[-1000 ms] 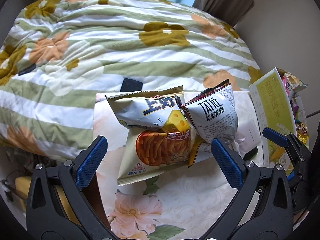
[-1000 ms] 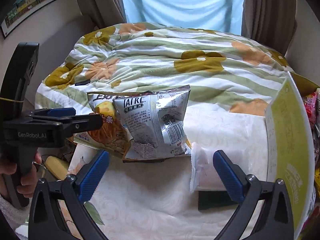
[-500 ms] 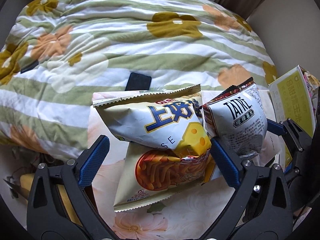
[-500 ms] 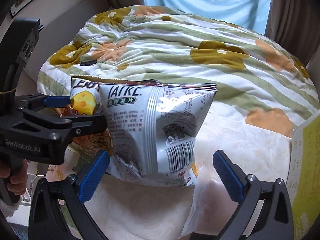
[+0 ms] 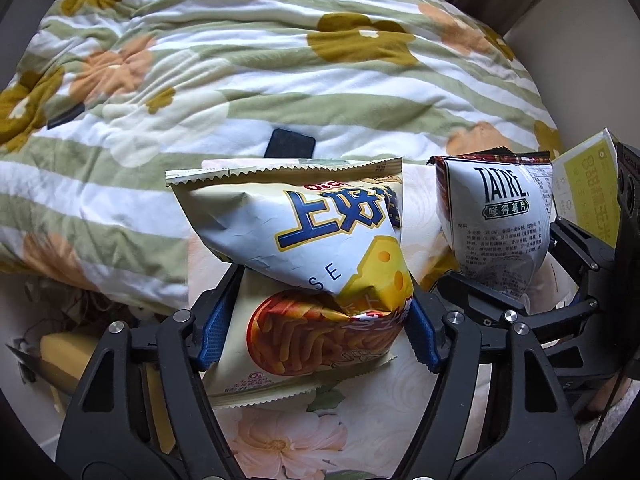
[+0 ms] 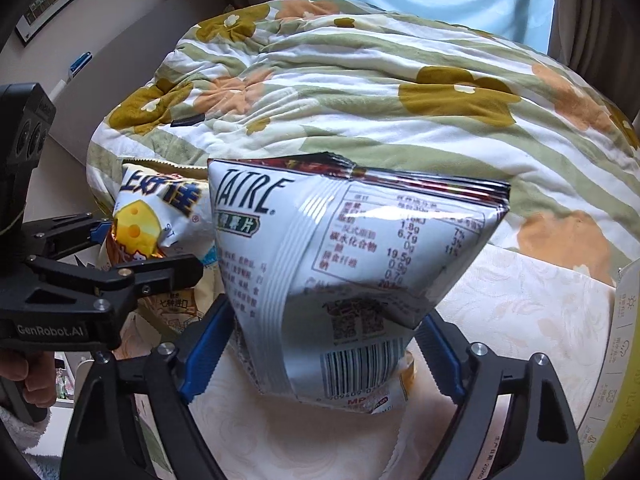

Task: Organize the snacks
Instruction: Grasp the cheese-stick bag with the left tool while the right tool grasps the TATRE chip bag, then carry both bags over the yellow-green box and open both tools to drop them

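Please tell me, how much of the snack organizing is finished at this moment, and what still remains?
Nothing looks sorted yet. In hand: the left tool is closing around the cheese snack bag, and the right tool is closing around the silver chips bag. Both bags stay on the bed. Left: lifting them and placing them, perhaps by the yellow box.

Both wrist views look steeply down, seemingly sharing the quilt point(image 5: 280, 60).

Cheese bag point(image 5: 304, 240) left of chip bag point(image 5: 496, 224), on bed point(image 5: 240, 60)
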A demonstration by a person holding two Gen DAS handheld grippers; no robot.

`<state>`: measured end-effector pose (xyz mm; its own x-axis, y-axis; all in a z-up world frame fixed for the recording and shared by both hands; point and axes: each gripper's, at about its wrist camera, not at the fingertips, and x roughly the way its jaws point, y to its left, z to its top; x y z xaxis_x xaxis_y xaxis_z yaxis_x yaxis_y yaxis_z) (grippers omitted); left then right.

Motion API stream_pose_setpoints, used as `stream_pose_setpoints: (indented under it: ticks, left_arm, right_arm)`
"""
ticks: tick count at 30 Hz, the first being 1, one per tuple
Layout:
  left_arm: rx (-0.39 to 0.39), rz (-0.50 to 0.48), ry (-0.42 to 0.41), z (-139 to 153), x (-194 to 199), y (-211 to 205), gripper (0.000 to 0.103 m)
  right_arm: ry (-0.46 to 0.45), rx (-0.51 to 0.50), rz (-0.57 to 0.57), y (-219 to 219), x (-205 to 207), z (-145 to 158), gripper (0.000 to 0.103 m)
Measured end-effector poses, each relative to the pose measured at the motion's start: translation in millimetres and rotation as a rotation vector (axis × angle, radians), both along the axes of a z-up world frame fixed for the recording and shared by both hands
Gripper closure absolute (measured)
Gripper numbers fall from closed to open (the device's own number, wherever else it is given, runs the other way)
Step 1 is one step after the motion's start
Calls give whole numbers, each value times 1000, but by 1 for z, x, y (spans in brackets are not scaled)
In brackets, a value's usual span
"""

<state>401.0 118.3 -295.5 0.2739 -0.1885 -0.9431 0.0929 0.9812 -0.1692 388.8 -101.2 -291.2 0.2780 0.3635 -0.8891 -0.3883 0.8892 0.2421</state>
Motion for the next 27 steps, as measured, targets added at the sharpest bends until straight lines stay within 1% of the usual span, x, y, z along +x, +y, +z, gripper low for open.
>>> stream_pose_setpoints:
  ticks: [1,4,6,10,12,14,20,27]
  left_arm:
    - [-3,9,1,0,-1,3,33]
    - [-16,30,3,-1,-2,10,33]
    - [-10,39,1,0,-3,12,33]
    - [-16,54,2,0,-5,18,34]
    - [-20,58,2,0,-6,20,36]
    - [-23,55,2,2,-7,21,40]
    - [-33,32,-22,15,-13,22,42]
    - [-57,7,-77,49,-26,23,44]
  right_arm:
    - [7,7,2,1,1,-1,27]
    - [12,16,8,6,3,-3,30]
    - [12,25,7,8,4,-3,32]
    - [9,24,8,12,4,-1,39]
    - [7,19,3,13,2,0,41]
    - [9,17,-10,13,1,2,42]
    - [-2,21,-61,10,-4,14,43]
    - [-38,21,-107,8,-17,41,43]
